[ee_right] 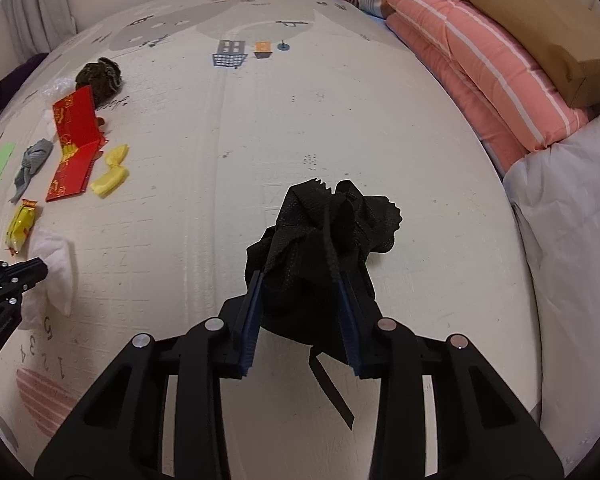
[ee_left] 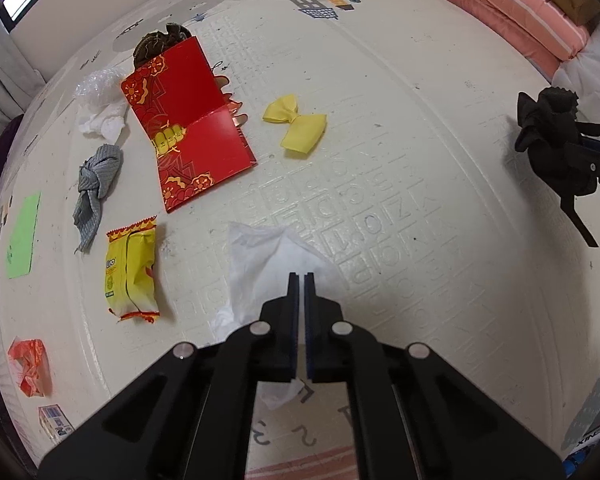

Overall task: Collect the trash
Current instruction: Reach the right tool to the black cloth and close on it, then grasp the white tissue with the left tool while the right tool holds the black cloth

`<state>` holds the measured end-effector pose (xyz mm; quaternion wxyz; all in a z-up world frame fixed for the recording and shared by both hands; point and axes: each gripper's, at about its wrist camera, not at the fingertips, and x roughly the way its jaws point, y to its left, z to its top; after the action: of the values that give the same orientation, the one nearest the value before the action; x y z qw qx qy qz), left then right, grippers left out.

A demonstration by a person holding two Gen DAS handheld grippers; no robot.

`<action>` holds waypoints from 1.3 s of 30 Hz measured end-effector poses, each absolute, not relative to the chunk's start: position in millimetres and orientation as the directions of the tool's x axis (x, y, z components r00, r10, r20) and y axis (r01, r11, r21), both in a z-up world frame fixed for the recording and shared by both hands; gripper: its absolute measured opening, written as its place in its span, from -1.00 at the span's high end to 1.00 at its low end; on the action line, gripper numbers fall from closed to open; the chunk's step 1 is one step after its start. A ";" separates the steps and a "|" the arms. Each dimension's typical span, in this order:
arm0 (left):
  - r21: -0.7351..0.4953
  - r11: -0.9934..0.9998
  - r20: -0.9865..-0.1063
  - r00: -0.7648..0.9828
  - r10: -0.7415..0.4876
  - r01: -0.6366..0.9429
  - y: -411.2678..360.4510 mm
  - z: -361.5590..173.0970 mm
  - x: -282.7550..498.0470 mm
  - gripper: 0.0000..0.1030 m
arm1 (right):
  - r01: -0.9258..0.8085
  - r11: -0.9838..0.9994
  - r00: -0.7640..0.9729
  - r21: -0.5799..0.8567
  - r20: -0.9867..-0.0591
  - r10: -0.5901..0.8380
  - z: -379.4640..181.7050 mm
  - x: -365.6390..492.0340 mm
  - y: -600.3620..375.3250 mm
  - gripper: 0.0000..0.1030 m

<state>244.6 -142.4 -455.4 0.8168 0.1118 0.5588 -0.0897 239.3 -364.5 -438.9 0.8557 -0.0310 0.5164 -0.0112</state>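
My left gripper [ee_left: 301, 276] is shut, its tips on a white plastic bag [ee_left: 268, 256] that lies on the cream play mat [ee_left: 400, 140]; whether it pinches the bag I cannot tell. The bag also shows in the right wrist view [ee_right: 58, 268] with the left gripper [ee_right: 40, 268] at it. My right gripper [ee_right: 302, 280] is shut on a crumpled black mesh cloth [ee_right: 324, 240], held above the mat; it appears at the right of the left wrist view [ee_left: 552, 148].
Scattered at the left: red card folder [ee_left: 192, 120], yellow bow [ee_left: 296, 126], yellow snack wrapper [ee_left: 132, 272], grey knotted cloth [ee_left: 96, 184], white tissue [ee_left: 100, 120], brown clump [ee_left: 160, 42], green paper [ee_left: 22, 236], orange wrapper [ee_left: 28, 366], small box [ee_left: 54, 424]. Pink bedding [ee_right: 480, 76] lies at the right.
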 end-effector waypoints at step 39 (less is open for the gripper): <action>-0.118 0.993 -0.902 0.421 -0.094 -0.030 49.8 -383.1 106.7 0.86 | -0.407 0.911 0.490 -0.075 -0.859 0.148 -346.7 127.8 -130.8 0.39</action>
<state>106.7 49.8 -383.1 0.8410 -0.0579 0.5376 -0.0189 127.8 -130.8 -346.7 0.8525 -0.1351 0.4781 0.1628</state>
